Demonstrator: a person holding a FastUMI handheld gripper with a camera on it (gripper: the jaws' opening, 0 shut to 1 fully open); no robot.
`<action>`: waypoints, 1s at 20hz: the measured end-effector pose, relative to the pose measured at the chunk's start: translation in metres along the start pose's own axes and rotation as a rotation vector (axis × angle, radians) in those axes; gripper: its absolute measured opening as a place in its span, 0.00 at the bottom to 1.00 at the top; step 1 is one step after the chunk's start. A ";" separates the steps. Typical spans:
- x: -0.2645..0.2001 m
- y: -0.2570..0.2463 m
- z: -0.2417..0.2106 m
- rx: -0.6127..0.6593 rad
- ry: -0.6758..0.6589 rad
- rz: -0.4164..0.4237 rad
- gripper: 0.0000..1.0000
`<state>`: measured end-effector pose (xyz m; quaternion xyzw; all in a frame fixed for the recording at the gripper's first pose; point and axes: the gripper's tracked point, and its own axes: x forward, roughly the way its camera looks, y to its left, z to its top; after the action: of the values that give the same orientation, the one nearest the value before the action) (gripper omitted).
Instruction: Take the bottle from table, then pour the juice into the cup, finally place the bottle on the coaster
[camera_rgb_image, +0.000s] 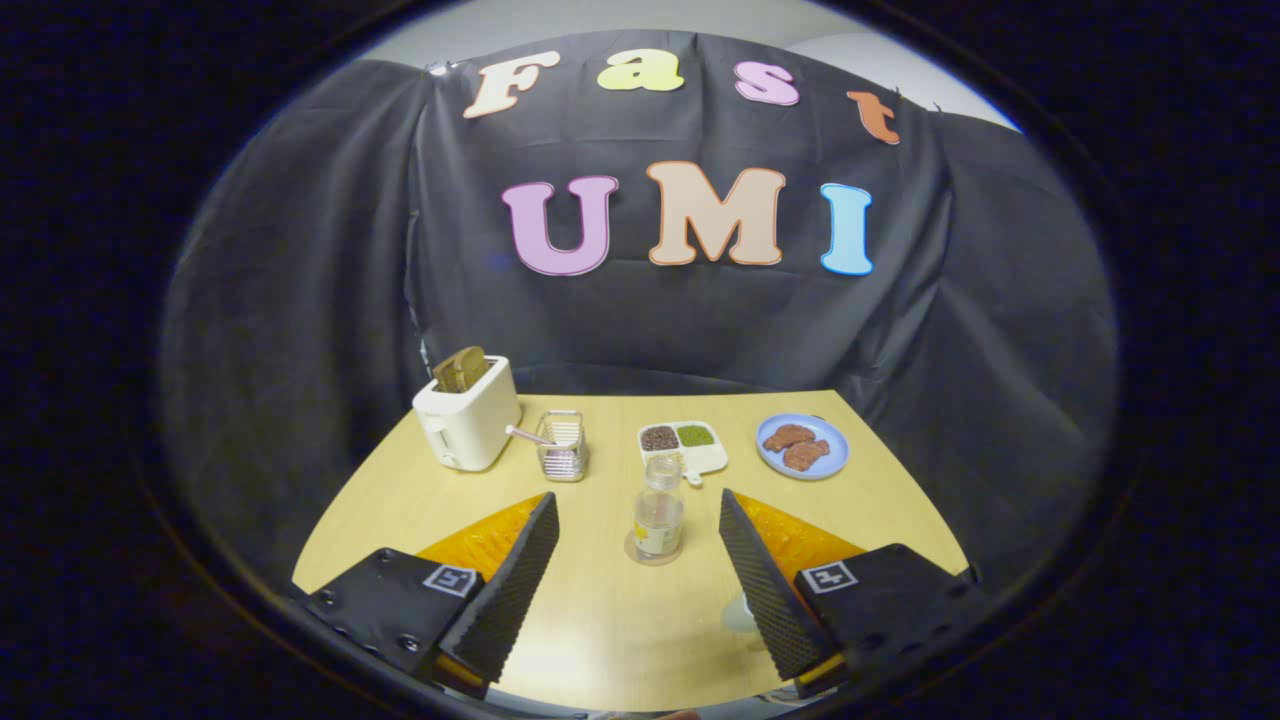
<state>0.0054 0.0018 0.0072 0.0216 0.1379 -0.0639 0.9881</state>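
Observation:
A small clear bottle (658, 510) with a little yellowish liquid at its bottom stands upright on a round brown coaster (654, 556) in the middle of the wooden table (600, 620). My gripper (636, 496) is open, its fingers wide apart and nothing pressed between them. The bottle stands just ahead of the fingertips, in line with the gap and touching neither finger. A pale, see-through rounded thing (741, 612), maybe the cup, peeks out beside the right finger (765, 580), mostly hidden by it.
At the back of the table stand a white toaster (467, 425) with bread in it, a wire basket (562, 447) holding a utensil, a white divided dish (683, 446) of beans, and a blue plate (802, 446) with brown food. Black cloth walls the booth.

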 end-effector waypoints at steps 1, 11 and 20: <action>-0.004 0.001 0.002 0.007 -0.008 0.014 1.00; -0.021 -0.007 -0.009 -0.016 -0.006 0.047 1.00; -0.018 -0.014 -0.010 0.000 -0.012 0.043 1.00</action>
<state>-0.0160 -0.0092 0.0026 0.0243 0.1314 -0.0430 0.9901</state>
